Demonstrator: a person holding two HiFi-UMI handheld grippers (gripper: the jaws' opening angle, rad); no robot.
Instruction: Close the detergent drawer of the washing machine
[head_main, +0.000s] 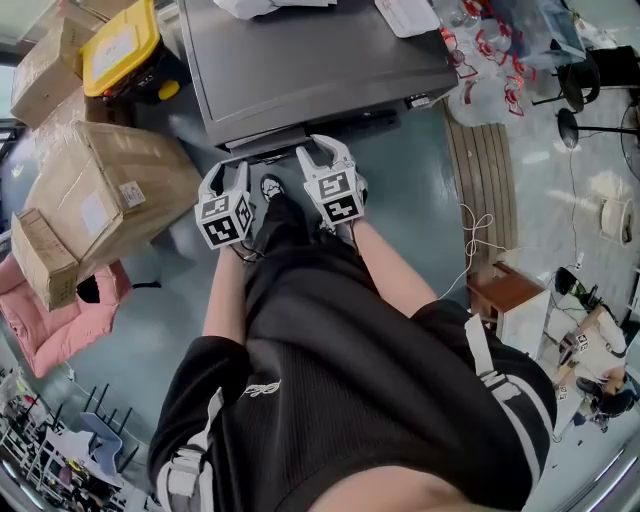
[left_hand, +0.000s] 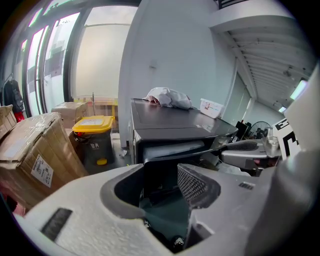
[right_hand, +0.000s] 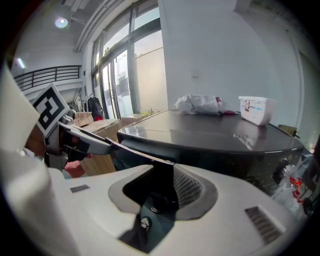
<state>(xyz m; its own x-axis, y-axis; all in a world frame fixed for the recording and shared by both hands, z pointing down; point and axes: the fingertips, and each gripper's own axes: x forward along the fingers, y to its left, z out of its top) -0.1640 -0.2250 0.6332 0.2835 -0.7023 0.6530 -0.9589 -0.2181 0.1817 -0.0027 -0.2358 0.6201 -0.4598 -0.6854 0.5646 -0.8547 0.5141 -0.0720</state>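
The dark grey washing machine (head_main: 310, 60) stands in front of me. Its detergent drawer (head_main: 262, 147) sticks out from the front edge, and the left gripper view shows the drawer (left_hand: 172, 149) pulled out with a pale inside. My left gripper (head_main: 230, 170) hovers just before the drawer's left part, open (left_hand: 165, 187), nothing between its pads. My right gripper (head_main: 317, 152) sits at the drawer's right corner. It is open too (right_hand: 162, 182), and the drawer's dark edge (right_hand: 135, 150) shows through the gap without the pads pressing on it.
Cardboard boxes (head_main: 110, 190) and a yellow-lidded bin (head_main: 122, 45) crowd the left of the machine. A white cloth (left_hand: 167, 97) and a white tub (right_hand: 256, 110) lie on its top. My shoe (head_main: 272, 187) is below the drawer. A wooden stool (head_main: 505, 290) stands at right.
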